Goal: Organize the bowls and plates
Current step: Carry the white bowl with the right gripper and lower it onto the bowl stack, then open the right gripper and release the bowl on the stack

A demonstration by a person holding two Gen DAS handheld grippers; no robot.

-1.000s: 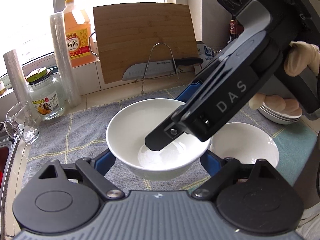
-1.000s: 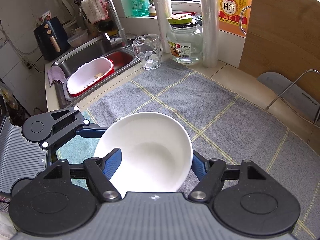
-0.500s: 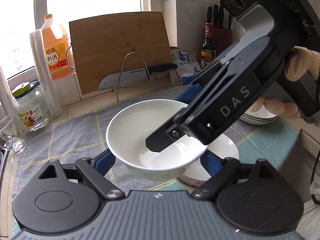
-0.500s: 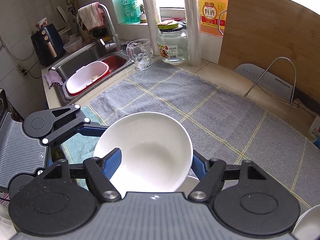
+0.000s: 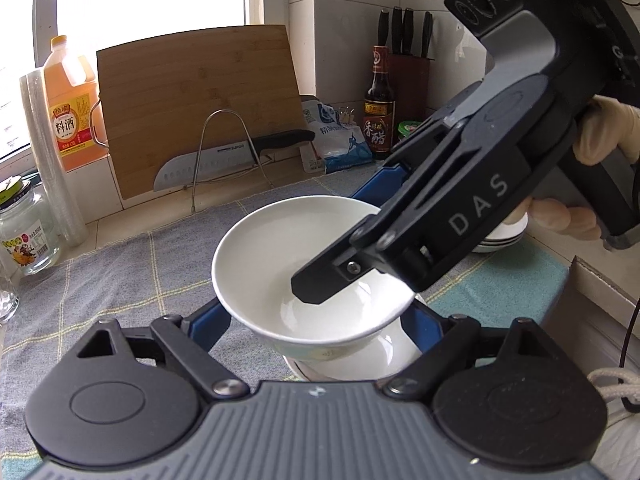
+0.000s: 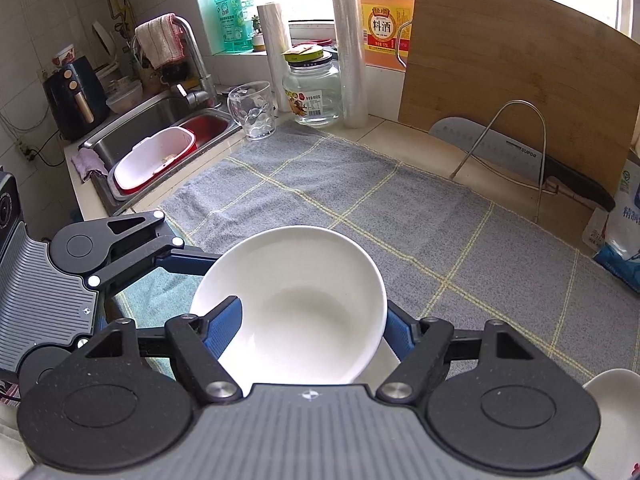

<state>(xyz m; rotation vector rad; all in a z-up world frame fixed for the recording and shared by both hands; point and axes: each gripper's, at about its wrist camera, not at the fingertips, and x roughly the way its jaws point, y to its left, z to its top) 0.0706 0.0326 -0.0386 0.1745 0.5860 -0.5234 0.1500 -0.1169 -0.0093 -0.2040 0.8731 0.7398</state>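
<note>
Left wrist view: both claws, left claw (image 5: 316, 316) and right claw (image 6: 312, 322), clamp one white bowl (image 5: 304, 264).

The right gripper (image 5: 404, 236) has the letters "DAS" on its side. The big knife (image 5: 224, 156) says "SUPOR" on its blade. The orange bottle (image 6: 386, 16) has a yellow label with "料酒". The dark bottle (image 5: 378, 108) says "香醋" on its label.
</note>
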